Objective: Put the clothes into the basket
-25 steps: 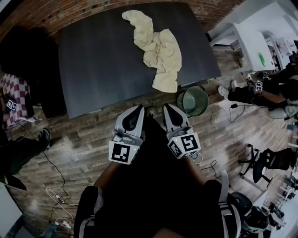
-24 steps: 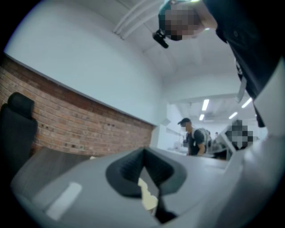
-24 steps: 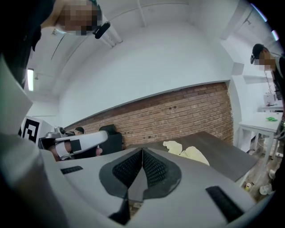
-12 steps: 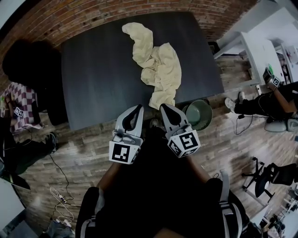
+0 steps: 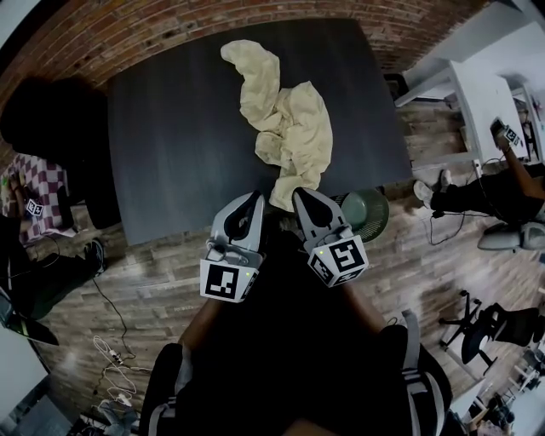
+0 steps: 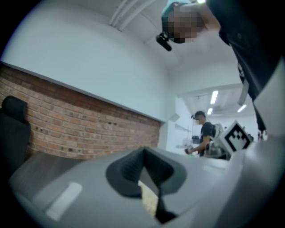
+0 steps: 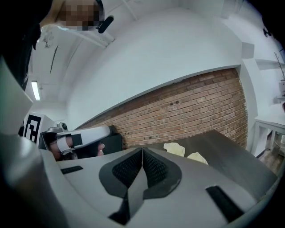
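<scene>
A crumpled cream cloth (image 5: 285, 119) lies on the dark table (image 5: 179, 128), and its near end hangs at the table's front edge. A round green basket (image 5: 364, 212) stands on the floor by the table's near right corner. My left gripper (image 5: 253, 198) and right gripper (image 5: 300, 195) are held side by side at that front edge, their tips either side of the cloth's near end. Both are shut and hold nothing. In the left gripper view the pads (image 6: 133, 167) meet, and a bit of cream cloth (image 6: 149, 200) shows through the gap below them. The right gripper view shows the cloth (image 7: 174, 149) further along the table.
A brick wall (image 5: 170, 25) runs behind the table. A black chair (image 5: 47, 111) stands at its left end. A white desk (image 5: 477, 85) and a seated person (image 5: 485, 183) are to the right. Cables (image 5: 111, 383) lie on the wooden floor, and an office chair (image 5: 498, 324) is at the lower right.
Both grippers have come forward to the table's front edge. The cloth's near end, earlier well ahead of them, now lies between their tips. The basket is nearer to the right gripper.
</scene>
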`<control>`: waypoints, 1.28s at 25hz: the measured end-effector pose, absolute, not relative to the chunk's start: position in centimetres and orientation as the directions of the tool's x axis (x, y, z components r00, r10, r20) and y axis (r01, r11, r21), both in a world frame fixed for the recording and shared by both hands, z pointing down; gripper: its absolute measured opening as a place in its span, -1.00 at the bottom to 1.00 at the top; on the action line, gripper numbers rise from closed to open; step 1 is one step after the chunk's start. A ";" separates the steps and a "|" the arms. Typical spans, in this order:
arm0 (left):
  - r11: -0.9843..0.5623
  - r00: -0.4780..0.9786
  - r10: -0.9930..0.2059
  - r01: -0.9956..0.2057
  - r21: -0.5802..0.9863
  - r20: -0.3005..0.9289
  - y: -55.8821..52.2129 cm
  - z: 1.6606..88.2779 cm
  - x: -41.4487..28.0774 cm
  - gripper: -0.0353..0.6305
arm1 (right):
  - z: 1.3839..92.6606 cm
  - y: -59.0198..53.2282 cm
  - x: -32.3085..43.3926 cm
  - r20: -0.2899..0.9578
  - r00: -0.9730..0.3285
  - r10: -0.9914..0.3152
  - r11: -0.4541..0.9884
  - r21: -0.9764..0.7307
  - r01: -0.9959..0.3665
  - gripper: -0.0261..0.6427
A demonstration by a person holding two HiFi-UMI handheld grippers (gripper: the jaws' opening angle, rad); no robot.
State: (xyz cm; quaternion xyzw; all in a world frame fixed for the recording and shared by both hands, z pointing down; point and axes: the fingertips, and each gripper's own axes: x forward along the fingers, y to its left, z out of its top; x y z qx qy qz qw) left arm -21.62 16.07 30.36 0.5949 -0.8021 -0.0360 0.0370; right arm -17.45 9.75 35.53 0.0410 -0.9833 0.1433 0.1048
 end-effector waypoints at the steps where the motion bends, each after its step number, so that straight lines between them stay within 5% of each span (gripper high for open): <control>1: 0.286 -0.286 -0.958 -0.953 0.104 0.017 15.8 30.4 -22.2 -0.88 | 35.6 9.4 -18.0 0.220 -0.974 -0.055 0.955 -0.272 -0.116 -0.90; 22: 0.175 -0.174 -0.985 -0.966 0.191 0.019 14.6 31.7 -32.0 -0.88 | 38.6 6.6 -26.7 0.353 -0.911 -0.212 0.923 -0.235 -0.306 -0.89; 32: 0.200 -0.189 -0.979 -0.959 0.202 0.072 10.1 33.3 -35.4 -0.88 | 42.1 2.8 -30.0 0.427 -0.889 -0.166 0.912 -0.276 -0.303 -0.66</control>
